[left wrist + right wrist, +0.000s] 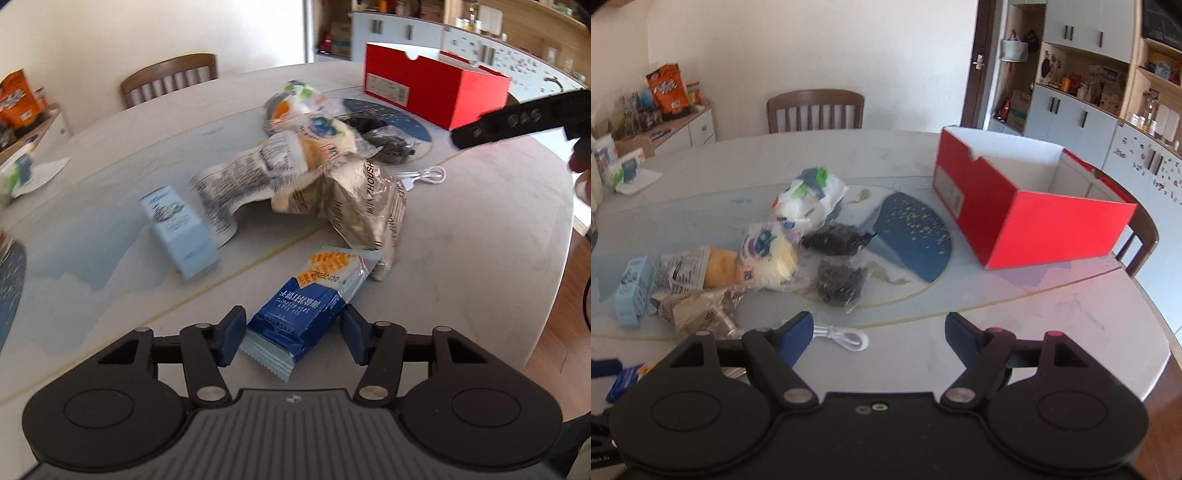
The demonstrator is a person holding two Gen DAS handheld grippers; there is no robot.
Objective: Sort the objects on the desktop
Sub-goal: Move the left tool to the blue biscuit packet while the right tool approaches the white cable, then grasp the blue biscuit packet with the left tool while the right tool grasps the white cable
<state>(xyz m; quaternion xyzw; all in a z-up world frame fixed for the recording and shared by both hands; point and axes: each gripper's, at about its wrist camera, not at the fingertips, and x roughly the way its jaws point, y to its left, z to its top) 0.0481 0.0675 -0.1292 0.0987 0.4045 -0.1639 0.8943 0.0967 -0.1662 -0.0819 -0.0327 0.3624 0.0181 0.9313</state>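
Left gripper (293, 334) is sitting spread around the blue biscuit packet (306, 314). The dark-blue pads (231, 338) are flanking the packet's near end, contact with the wrapper unclear. The packet is lying flat on the table (480, 229), on the near side of the snack pile.

Right gripper (879, 334) is hovering wide apart over bare table, holding nothing, with the white cable (846, 336) lying just beyond its left pad.

Landmark: the red box (1027, 206), lidless, is sitting at the far right of the table. Left of the box: the blue mat (916, 236), then two black bagged items (838, 258), a blueberry-print bag (768, 254), a green-and-white bag (809, 195), a crumpled silver bag (362, 206) and a light-blue carton (181, 229) at the far end of the pile from the box. All are well apart from the box.

A wooden chair (816, 110) is standing behind the table, left of the box.
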